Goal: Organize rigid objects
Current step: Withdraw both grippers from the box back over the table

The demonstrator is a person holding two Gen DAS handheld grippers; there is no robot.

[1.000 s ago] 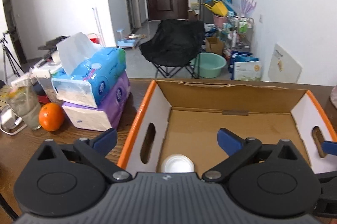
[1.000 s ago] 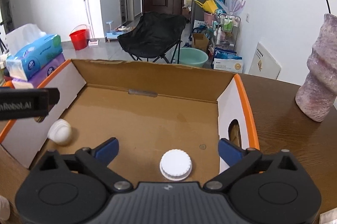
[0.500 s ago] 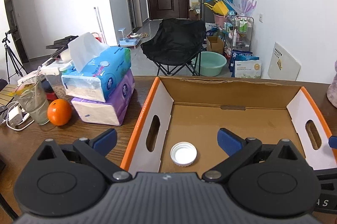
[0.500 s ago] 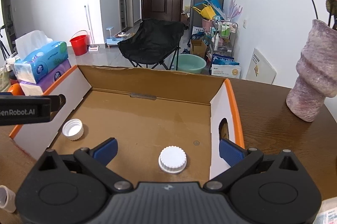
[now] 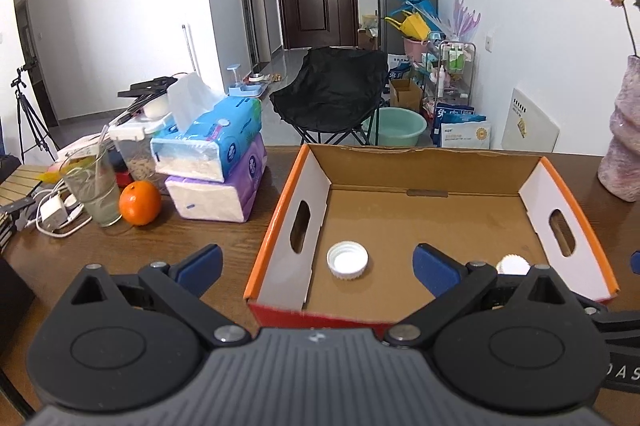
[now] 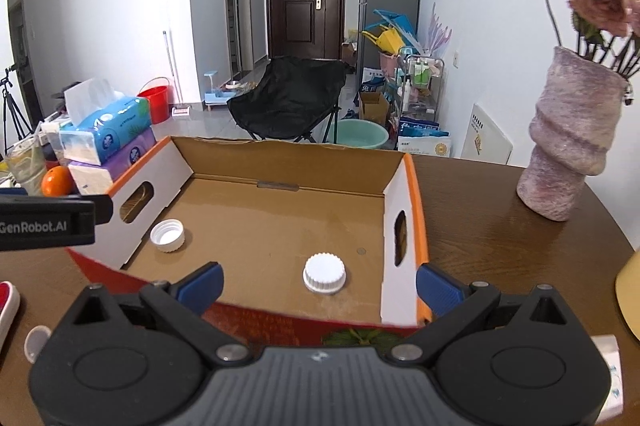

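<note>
Right wrist view: the right gripper (image 6: 318, 284) is spread wide and empty above the cardboard box (image 6: 280, 162)'s near edge. Inside, the upturned cap (image 6: 167, 235) lies by the left wall, the ridged cap (image 6: 324, 273) near the right wall. The left gripper (image 5: 318, 260) also gapes empty.

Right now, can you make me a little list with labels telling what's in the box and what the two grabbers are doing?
box: open cardboard box with orange edges, on a wooden table
inside left: white bottle cap, hollow side up
inside right: white ribbed cap, closed side up
left gripper: open, holding nothing
right gripper: open, holding nothing
beside box: tissue packs, orange, pink vase
</note>
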